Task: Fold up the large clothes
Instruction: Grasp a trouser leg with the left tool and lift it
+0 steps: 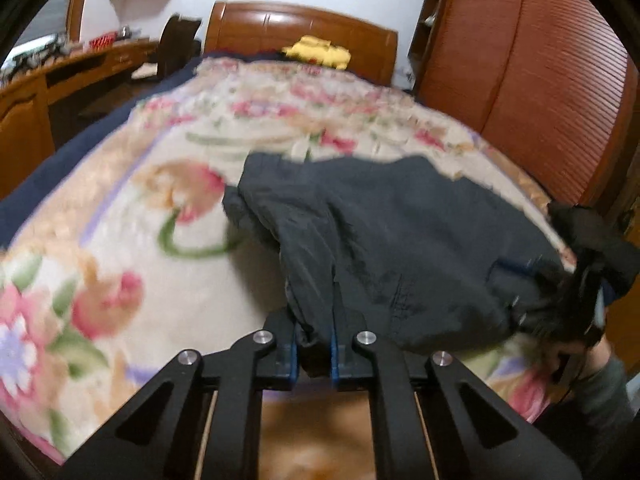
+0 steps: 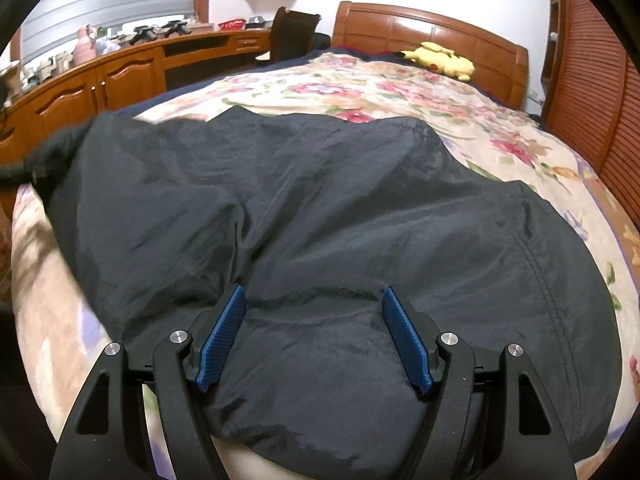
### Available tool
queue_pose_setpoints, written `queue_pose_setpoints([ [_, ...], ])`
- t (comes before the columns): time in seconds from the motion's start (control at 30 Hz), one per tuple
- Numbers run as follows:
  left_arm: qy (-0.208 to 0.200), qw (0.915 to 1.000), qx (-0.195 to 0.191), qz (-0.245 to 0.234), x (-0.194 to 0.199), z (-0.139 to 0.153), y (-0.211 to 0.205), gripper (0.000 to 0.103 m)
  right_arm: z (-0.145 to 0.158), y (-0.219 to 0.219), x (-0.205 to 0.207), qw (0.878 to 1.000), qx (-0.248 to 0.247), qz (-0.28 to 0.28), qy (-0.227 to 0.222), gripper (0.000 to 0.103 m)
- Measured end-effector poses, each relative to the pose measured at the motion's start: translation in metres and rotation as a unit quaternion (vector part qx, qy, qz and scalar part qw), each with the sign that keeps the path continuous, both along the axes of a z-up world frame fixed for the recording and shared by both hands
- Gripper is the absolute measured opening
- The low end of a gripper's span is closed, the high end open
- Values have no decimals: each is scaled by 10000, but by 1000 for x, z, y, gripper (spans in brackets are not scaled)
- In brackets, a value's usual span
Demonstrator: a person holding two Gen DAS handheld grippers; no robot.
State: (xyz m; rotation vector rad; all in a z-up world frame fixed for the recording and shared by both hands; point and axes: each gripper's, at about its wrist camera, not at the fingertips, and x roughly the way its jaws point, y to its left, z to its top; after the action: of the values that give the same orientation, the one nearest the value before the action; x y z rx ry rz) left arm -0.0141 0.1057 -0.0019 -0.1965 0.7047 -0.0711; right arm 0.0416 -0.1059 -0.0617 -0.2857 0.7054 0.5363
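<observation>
A large dark grey jacket [image 2: 320, 208] lies spread on a bed with a floral blanket [image 2: 460, 92]. In the left wrist view my left gripper [image 1: 314, 336] is shut on a bunched edge of the jacket [image 1: 400, 232] and lifts it off the blanket [image 1: 140, 240]. My right gripper [image 2: 314, 300] is open, its blue pads [image 2: 224, 332] resting over the jacket's near edge with fabric between them. The right gripper [image 1: 584, 304] also shows at the far right of the left wrist view, blurred.
A wooden headboard [image 2: 432, 36] with a yellow plush toy [image 2: 440, 60] stands at the far end. A long wooden cabinet [image 2: 120, 76] and a chair [image 2: 292, 36] line the left. A slatted wooden wardrobe [image 1: 540, 80] stands to the right.
</observation>
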Motion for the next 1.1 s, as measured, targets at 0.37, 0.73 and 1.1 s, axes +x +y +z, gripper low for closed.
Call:
queue_pose_setpoints([
  [0.37,-686,9915,762,-804,43,85,-123,4,19,-51,-10,9987,505,-21,49,73],
  [0.73,-606,9761,638,-1985,92,117,-273,3,33,-160,-30,9937,685,-841,-296,73],
  [1.1,1,9660,599,-2513,104,85,-336,17,30,-236,-33,9810,904,-1692,-273,73],
])
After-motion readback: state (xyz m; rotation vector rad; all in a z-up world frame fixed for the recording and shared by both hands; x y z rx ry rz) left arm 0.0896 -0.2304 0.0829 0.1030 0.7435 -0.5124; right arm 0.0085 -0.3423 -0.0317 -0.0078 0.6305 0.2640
